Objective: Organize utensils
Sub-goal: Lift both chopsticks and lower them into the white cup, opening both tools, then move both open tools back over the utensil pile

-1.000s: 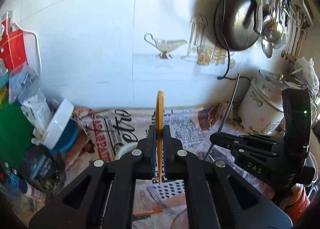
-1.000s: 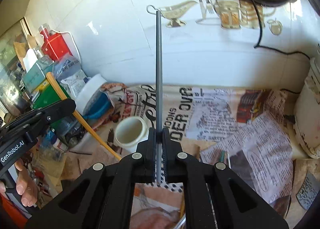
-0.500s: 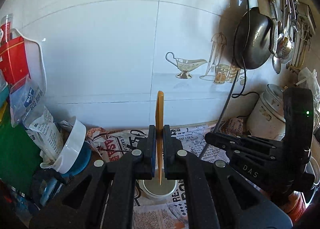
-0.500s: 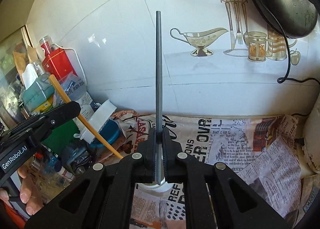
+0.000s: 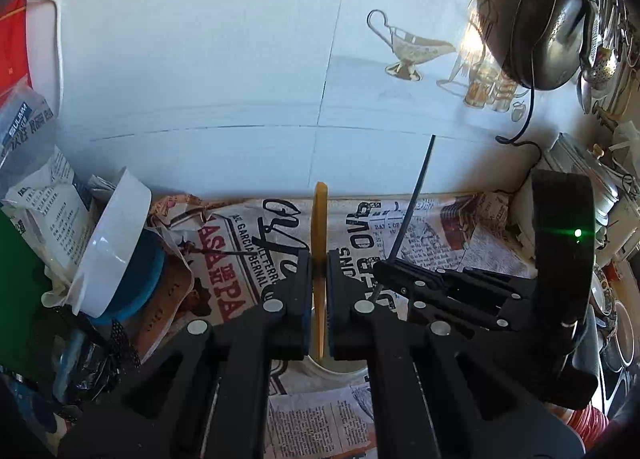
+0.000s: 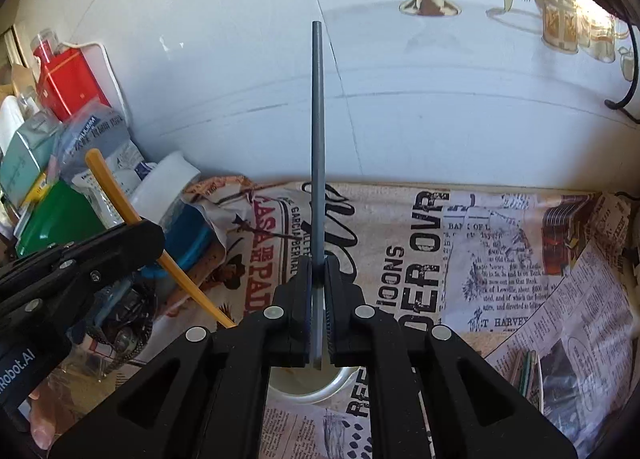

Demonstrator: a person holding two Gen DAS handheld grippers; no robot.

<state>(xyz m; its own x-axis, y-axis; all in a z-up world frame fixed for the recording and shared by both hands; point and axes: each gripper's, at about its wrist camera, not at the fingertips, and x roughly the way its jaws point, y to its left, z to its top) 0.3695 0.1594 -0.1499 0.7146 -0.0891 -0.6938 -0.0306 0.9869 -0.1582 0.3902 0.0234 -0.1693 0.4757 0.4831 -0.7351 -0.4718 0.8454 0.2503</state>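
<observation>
My left gripper (image 5: 319,271) is shut on a yellow chopstick (image 5: 320,219) held upright; its lower end hangs over a white cup (image 5: 340,369). My right gripper (image 6: 319,271) is shut on a grey chopstick (image 6: 317,139), also upright, with its lower end over the same white cup (image 6: 320,387). Each gripper shows in the other's view: the right gripper (image 5: 384,265) sits close on the right with the grey chopstick (image 5: 416,199), the left gripper (image 6: 156,231) on the left with the yellow chopstick (image 6: 116,199). Most of the cup is hidden under the jaws.
Newspaper (image 6: 480,259) covers the counter below a white tiled wall (image 5: 240,59). Packets, a red box (image 6: 68,83) and a white and blue bowl stack (image 5: 120,251) crowd the left. A pan (image 5: 548,19), hung utensils and a rice cooker (image 5: 592,179) are on the right. More sticks (image 6: 528,375) lie at right.
Both grippers have dropped and come closer to the wall, bringing the chopstick ends down over the white cup. The two grippers stay shut and sit closer together.
</observation>
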